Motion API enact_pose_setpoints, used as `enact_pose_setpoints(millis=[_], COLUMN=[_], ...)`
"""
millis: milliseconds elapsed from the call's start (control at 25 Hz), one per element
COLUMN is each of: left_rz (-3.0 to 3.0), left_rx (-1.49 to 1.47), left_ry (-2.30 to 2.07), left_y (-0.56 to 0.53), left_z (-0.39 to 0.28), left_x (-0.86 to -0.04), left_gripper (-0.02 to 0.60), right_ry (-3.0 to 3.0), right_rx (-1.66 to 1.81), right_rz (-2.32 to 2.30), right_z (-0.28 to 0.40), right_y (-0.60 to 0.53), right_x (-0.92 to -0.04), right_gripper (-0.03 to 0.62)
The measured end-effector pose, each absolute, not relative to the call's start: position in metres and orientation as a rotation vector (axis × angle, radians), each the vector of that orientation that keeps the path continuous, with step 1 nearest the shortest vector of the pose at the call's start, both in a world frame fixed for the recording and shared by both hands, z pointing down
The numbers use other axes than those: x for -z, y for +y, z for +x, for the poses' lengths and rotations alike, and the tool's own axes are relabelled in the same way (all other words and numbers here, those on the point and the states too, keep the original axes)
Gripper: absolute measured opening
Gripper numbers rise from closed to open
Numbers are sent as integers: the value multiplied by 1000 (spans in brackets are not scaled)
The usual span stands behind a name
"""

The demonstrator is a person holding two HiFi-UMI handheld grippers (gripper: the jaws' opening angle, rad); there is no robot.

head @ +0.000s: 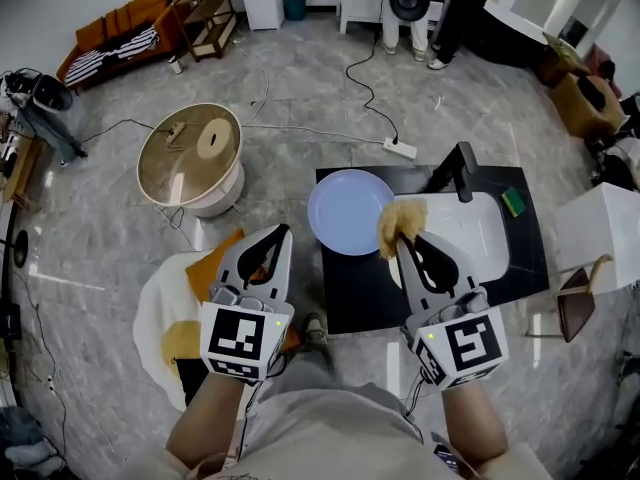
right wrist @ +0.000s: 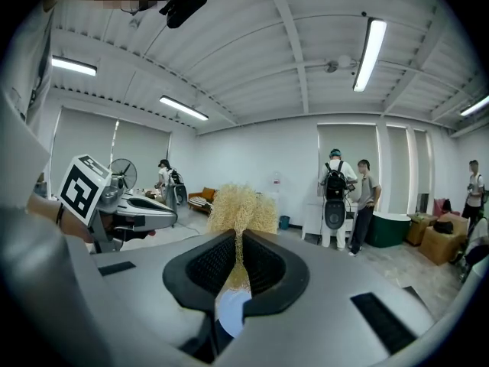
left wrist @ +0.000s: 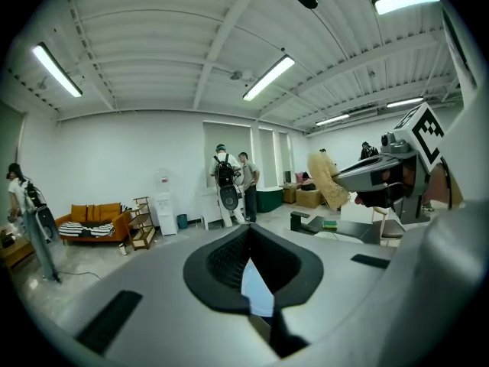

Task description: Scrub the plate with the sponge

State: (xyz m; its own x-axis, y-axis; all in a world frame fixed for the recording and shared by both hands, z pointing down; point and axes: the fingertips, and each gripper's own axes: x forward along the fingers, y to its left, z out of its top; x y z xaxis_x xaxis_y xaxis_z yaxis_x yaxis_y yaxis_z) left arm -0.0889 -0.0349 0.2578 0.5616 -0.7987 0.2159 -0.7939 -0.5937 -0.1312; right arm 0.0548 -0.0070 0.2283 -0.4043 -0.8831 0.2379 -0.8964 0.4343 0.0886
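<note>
**1. Plate** (head: 345,213): pale blue, face up, on left end of black tabletop (head: 360,303), just beside white sink (head: 480,238).

**2. Sponge** (head: 401,218): tan, fibrous. Pinched in jaws of right gripper (head: 403,240). Tuft sticks out past tips, over plate's right rim. Contact w/ plate: can't tell.

**3. Left gripper** (head: 281,231): jaws closed, nothing btwn them. Tips near plate's left rim, apart from it.

**4. Green pad** (head: 513,201): at sink's far right corner, untouched.

**Step in hand (my read):** bring sponge down onto plate.

**To do well:**
- Lower tuft flat onto face.
- Keep grip firm.
- Work in circles, centre to rim.
- Plate looks free to slide, so left gripper prob. should steady left rim first.
</note>
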Motion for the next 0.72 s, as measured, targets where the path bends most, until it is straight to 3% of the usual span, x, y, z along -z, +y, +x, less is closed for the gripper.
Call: enact_pose_setpoints(millis=[720], left_rz=[-2861], left_rx=[561], left_ry=[1520], left_y=[-130], left_z=[-88], left_x=[-314], left_gripper=[18], right_ry=[-2326], right_rx=[-278], right_rz=[1421], right_z=[70], right_y=[-105], right_x=[-300], right_gripper=[51])
